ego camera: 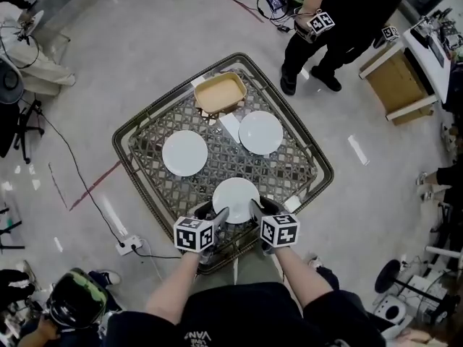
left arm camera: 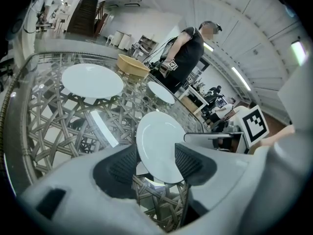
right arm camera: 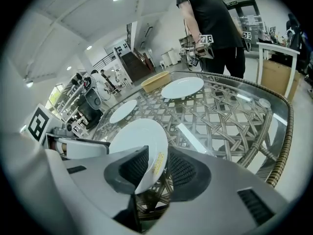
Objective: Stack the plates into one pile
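Three white plates lie on a glass-topped wicker table (ego camera: 148, 132). The nearest plate (ego camera: 236, 194) sits at the table's front edge between my two grippers. My left gripper (ego camera: 219, 216) is open, its jaws straddling that plate's (left arm camera: 159, 143) left rim (left arm camera: 156, 161). My right gripper (ego camera: 255, 210) is shut on the plate's (right arm camera: 137, 141) right rim (right arm camera: 154, 166); the rim is tilted up and a yellow sticker shows on its underside. The other two plates rest flat farther back, one at the left (ego camera: 184, 152) and one at the right (ego camera: 260, 132).
A beige rectangular basin (ego camera: 219, 92) stands at the table's far corner, with a white card (ego camera: 230, 126) beside it. A person in black (ego camera: 329, 20) stands beyond the table. A wooden box (ego camera: 398, 85) is at the right; a power strip (ego camera: 130, 246) lies on the floor.
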{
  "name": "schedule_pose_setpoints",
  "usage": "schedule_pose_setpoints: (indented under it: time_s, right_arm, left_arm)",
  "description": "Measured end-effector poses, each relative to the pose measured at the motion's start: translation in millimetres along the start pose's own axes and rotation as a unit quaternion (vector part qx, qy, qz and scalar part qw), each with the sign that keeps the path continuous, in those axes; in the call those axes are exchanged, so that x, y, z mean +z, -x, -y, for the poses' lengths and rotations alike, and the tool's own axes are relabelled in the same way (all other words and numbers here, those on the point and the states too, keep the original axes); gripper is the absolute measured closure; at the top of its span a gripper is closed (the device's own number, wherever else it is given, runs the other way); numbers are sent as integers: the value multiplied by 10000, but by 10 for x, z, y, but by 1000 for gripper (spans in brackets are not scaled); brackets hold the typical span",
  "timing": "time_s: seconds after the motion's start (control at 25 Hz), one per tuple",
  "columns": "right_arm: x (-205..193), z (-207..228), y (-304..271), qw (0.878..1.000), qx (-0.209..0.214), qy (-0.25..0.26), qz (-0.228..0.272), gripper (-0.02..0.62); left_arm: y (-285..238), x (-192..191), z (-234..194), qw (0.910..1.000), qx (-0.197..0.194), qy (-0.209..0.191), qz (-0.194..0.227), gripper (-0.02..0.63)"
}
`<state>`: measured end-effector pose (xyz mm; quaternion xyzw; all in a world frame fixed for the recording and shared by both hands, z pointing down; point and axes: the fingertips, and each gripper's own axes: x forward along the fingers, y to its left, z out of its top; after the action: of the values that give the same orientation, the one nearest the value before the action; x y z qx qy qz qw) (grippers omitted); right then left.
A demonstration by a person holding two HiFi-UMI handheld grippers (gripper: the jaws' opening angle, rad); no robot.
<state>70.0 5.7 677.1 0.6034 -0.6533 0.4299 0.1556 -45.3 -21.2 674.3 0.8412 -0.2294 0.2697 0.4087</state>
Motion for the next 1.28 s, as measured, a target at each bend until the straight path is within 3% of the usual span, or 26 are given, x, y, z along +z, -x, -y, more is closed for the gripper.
schedule_pose_setpoints:
  time_s: [0.2,0.4,0.8,1.28]
  right_arm:
    - [274,-174,-17,9996,203,147,151,472]
    - [593,-428,-181,9971,562,496,147,469]
    - [1222,-963,-740,9844,1299,1189,-22,469]
    - [1488,-1307,-1417,9640,1832,1865,-488,469]
  left_arm:
    - [121,200,-81,9996,126,0,257,359]
    - [314,458,-254,9963,425,286,689,359]
    - [632,1026,-797,9803,1099,788,1442,359]
    - [673,1344,-1459,9635,1815,1100,1630,359]
